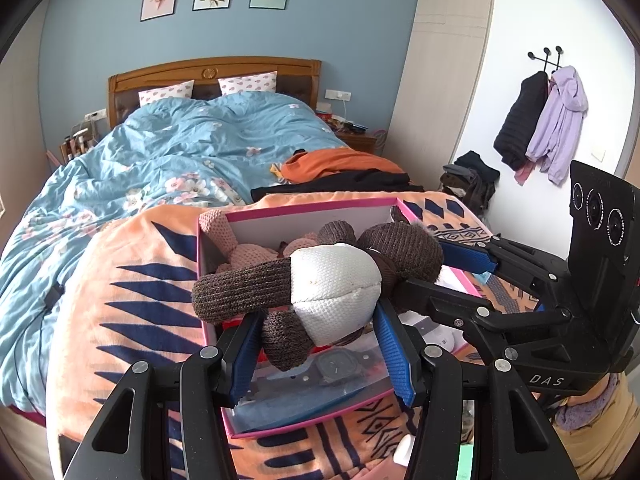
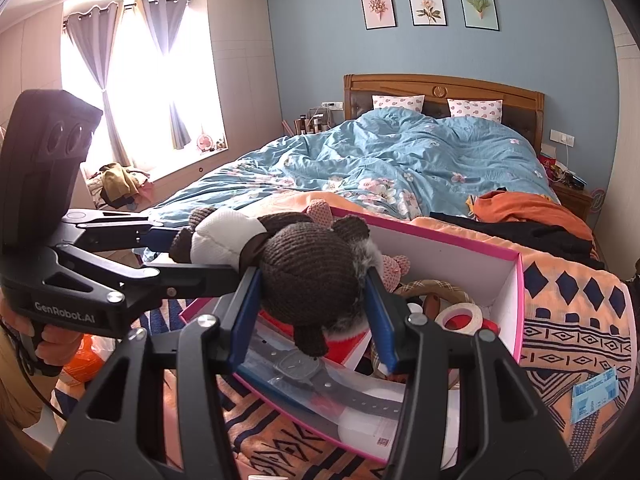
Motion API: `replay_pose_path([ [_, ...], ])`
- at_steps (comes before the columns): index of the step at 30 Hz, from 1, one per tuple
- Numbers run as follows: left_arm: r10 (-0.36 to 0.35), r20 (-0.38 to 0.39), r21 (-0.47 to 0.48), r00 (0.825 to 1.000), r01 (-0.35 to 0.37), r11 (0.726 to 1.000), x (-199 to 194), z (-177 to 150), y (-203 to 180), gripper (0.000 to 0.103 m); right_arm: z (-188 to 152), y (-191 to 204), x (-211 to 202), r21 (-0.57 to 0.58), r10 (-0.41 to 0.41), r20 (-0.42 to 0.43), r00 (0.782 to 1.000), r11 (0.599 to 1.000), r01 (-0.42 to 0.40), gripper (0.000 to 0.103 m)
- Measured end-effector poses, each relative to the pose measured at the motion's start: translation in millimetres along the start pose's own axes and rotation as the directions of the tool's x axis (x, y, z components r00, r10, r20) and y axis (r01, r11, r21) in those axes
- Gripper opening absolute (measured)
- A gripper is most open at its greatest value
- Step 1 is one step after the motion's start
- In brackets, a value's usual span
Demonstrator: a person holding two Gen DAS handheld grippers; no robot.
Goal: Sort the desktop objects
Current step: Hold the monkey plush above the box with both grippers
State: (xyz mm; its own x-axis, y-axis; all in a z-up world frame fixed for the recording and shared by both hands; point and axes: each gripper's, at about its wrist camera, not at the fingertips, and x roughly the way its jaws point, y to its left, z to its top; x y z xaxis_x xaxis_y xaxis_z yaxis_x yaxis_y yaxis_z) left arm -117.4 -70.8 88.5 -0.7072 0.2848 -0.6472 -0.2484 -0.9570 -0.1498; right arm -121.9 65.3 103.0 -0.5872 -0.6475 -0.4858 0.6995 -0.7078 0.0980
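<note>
A brown knitted plush toy with a white body (image 1: pixel 334 286) hangs over a pink-rimmed open box (image 1: pixel 296 212) on an orange patterned blanket. My left gripper (image 1: pixel 320 354) is shut on the toy's white body and legs. My right gripper (image 2: pixel 312 308) is shut on the toy's brown head (image 2: pixel 308 268). The right gripper shows in the left wrist view (image 1: pixel 432 276) at the head. The left gripper shows in the right wrist view (image 2: pixel 192 254) at the body. Inside the box lie a pink knitted toy (image 1: pixel 240 248), a black watch (image 2: pixel 304 368) and a tape roll (image 2: pixel 460 316).
The box rests on the orange blanket (image 1: pixel 132 280) at the foot of a bed with a blue duvet (image 1: pixel 180 148). Orange and black clothes (image 1: pixel 344 172) lie behind the box. A blue ticket (image 2: pixel 592 396) lies on the blanket to the right.
</note>
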Motion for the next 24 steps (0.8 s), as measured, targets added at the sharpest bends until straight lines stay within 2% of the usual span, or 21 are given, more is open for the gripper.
replay_pose_path([
  [24, 0.014, -0.010, -0.003, 1.000, -0.014, 1.000, 10.0, 3.2, 12.4, 0.055, 3.1, -3.7, 6.4, 0.006, 0.002, 0.001, 1.000, 1.000, -0.002, 0.053],
])
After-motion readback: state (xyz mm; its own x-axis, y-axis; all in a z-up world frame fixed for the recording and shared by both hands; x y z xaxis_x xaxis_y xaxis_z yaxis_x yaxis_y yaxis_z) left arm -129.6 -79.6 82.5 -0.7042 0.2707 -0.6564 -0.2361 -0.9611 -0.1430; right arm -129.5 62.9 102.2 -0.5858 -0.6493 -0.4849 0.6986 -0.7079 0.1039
